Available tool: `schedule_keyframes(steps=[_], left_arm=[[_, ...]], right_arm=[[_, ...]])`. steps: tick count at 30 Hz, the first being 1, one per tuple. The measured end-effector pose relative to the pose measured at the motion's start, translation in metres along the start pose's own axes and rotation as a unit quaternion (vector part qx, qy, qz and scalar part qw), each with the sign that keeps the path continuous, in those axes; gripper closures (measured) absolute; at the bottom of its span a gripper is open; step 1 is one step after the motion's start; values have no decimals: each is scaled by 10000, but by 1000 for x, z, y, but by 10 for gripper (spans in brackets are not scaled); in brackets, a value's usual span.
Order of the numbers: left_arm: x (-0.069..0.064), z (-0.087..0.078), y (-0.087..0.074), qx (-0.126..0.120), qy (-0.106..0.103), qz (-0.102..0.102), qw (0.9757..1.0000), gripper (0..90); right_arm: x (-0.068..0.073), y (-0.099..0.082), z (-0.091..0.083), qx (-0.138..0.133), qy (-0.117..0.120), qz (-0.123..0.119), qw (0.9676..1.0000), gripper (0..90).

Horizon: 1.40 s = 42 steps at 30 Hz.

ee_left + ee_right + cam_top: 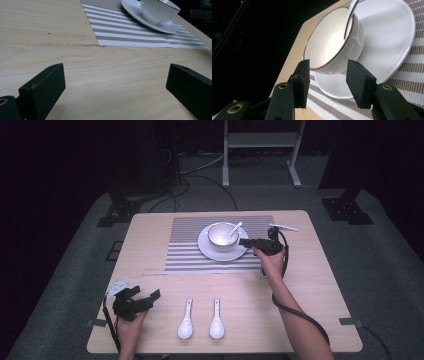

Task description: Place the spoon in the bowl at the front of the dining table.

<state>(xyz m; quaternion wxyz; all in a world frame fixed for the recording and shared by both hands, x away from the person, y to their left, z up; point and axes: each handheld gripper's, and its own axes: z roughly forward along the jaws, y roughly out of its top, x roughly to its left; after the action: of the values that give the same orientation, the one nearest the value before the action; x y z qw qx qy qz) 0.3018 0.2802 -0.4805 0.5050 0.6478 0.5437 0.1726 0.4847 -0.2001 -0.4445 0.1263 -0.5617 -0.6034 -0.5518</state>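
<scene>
White ribbed bowl (334,47), dark-rimmed

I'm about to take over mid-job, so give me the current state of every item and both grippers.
bowl: upright on the plate, a spoon leaning inside.
plate: flat on the striped placemat.
spoon in bowl: handle resting over the rim.
two spoons: lying side by side at the near table edge, untouched.
left gripper: open, holding nothing.
right gripper: open, by the bowl.
</scene>
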Motion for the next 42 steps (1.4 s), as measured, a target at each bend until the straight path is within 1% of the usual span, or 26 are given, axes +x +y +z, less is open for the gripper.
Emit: schedule_keyframes(steps=[5,8,12,15,19,23,26,29,33,39,42], left_arm=[[0,0,0,9,-9,9,10000,10],[-1,0,0,15,-1,12,10000,10],[-1,0,0,17,15,19,10000,10],[-1,0,0,13,23,17,10000,10],[-1,0,0,19,23,18,10000,10],[-1,0,0,19,23,19,10000,10],[-1,0,0,19,22,18,10000,10],[-1,0,0,15,28,19,10000,10],[-1,0,0,18,30,24,10000,10],[-1,0,0,17,25,26,10000,10],[-1,0,0,17,25,28,10000,10]], right_arm=[[-1,-6,-2,91,-22,-25,10000,505],[-2,-10,-3,194,-51,-79,9998,500],[-3,-15,-5,263,3,-67,9996,493],[-3,-19,-7,312,31,-109,9994,492],[-2,-23,-11,314,67,-150,9994,489],[-1,-28,-14,391,197,-83,9990,474],[0,-33,-15,474,216,-97,9986,470],[0,-36,-16,485,241,-116,9985,463],[0,-41,-16,542,293,-84,9981,456],[0,-50,-17,629,345,-119,9974,446],[1,-54,-20,659,344,-179,9971,446]])
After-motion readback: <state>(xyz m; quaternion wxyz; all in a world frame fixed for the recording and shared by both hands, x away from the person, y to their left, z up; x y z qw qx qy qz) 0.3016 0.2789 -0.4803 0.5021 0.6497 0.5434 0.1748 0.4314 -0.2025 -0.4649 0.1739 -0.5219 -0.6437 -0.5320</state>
